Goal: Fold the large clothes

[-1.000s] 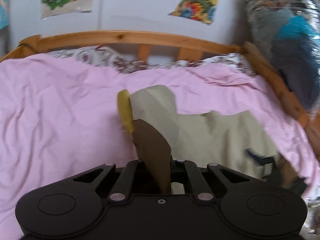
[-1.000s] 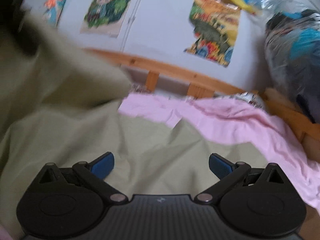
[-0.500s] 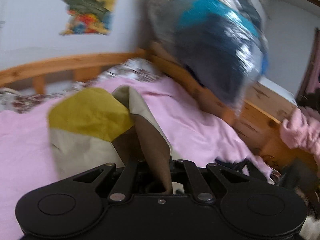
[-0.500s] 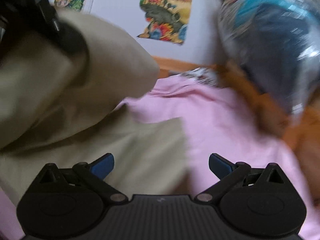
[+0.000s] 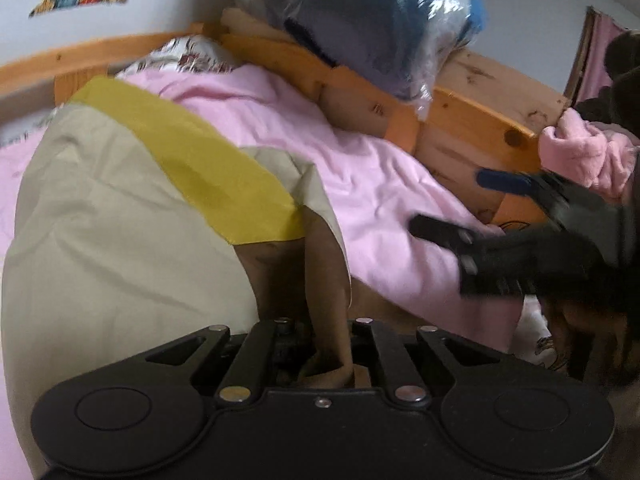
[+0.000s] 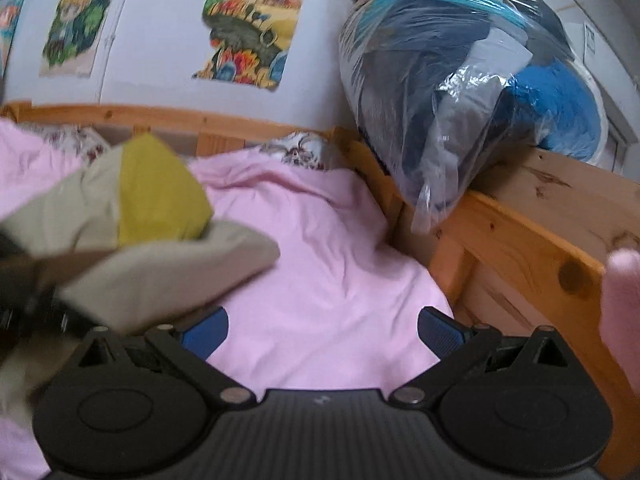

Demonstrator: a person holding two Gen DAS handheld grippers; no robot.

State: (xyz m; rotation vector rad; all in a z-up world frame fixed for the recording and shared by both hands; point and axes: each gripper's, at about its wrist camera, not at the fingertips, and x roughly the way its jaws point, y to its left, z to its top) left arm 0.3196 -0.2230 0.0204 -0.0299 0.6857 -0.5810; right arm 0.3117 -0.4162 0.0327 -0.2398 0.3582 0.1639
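A large beige garment [image 5: 120, 240] with a mustard-yellow band [image 5: 224, 184] and a brown underside lies doubled over on the pink bed sheet [image 5: 384, 200]. My left gripper [image 5: 326, 336] pinches a brown fold of it, and its jaws are opening with the cloth still between them. The right wrist view shows the garment [image 6: 160, 268] at the left, with the left gripper [image 6: 24, 304] a dark blur under it. My right gripper [image 6: 322, 324] stands open over bare pink sheet, with nothing between its blue pads [image 6: 206, 330]. The left wrist view has the right gripper [image 5: 456, 206] off to the right.
A wooden bed frame [image 6: 500, 240] runs along the back and right side. A clear plastic bag of blue and grey clothes [image 6: 480, 80] rests on its corner. A fluffy pink item [image 5: 584, 152] hangs on the rail. A floral pillow [image 6: 296, 152] lies at the head, with posters [image 6: 252, 20] above.
The left gripper has swung right and down with the garment's edge, laying the yellow-banded part over. The right gripper has moved right, off the garment and onto bare sheet.
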